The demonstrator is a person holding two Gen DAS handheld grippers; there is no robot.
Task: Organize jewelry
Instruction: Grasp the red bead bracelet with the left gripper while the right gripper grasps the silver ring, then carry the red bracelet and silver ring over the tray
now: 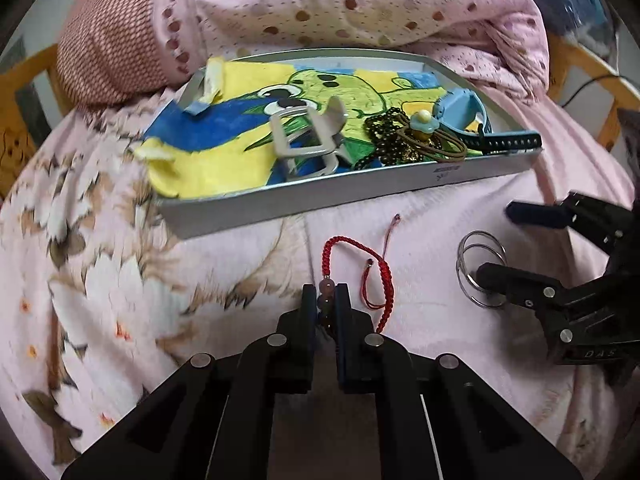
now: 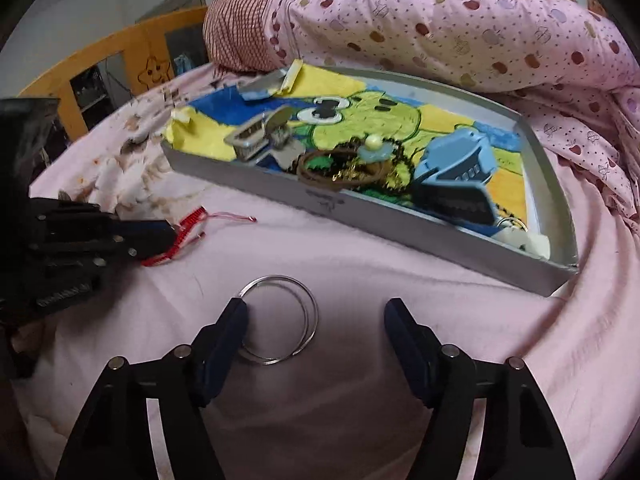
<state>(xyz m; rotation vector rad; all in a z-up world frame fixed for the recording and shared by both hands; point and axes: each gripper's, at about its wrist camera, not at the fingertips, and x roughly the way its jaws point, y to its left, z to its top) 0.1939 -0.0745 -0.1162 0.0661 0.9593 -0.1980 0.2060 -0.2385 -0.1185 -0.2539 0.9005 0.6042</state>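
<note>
A grey tray [image 1: 360, 194] lined with a cartoon cloth lies on the pink bed and holds a grey hair claw [image 1: 308, 136], dark beads [image 1: 380, 128], brown hair ties [image 1: 436, 146] and a blue watch [image 1: 468, 108]. My left gripper [image 1: 324, 296] is shut on the beaded end of a red braided bracelet [image 1: 384, 280], which lies on the sheet in front of the tray. My right gripper [image 2: 316, 316] is open, low over thin silver bangles [image 2: 280, 320]; its left finger [image 2: 228, 332] touches them. The tray [image 2: 400, 224] and the red bracelet [image 2: 184, 236] also show in the right wrist view.
A pink dotted quilt [image 1: 360, 0] and a checked pillow [image 1: 104, 48] are piled behind the tray. A yellow wooden bed frame [image 2: 120, 56] stands at the far left. The floral sheet [image 1: 100, 260] spreads to the left.
</note>
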